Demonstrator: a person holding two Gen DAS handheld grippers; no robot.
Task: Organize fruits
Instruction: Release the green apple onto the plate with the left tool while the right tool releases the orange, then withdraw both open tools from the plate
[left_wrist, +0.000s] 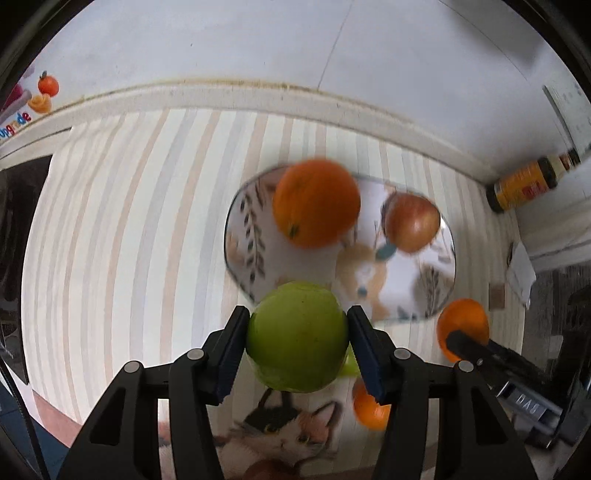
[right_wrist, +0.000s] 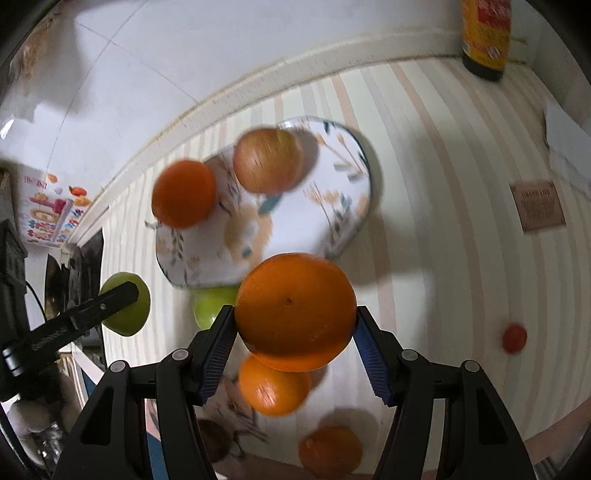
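Observation:
My left gripper (left_wrist: 297, 325) is shut on a green apple (left_wrist: 295, 354), held above the striped tablecloth just in front of a floral plate (left_wrist: 243, 240). An orange (left_wrist: 316, 203) and a red apple (left_wrist: 412, 223) lie on that plate. My right gripper (right_wrist: 295, 321) is shut on a large orange (right_wrist: 291, 295), also lifted near the plate (right_wrist: 343, 199). In the right wrist view, the left gripper's finger (right_wrist: 110, 299) crosses its green apple (right_wrist: 127, 314) at the left. On the table below lie a second green apple (right_wrist: 212, 306) and two more oranges (right_wrist: 273, 387) (right_wrist: 330, 456).
A dark bottle with a yellow label (right_wrist: 485, 37) stands by the wall at the table's far corner. A small red fruit (right_wrist: 514, 338) and a brown tag (right_wrist: 537, 206) lie on the striped cloth to the right. A cat picture (left_wrist: 280, 432) marks the cloth's near edge.

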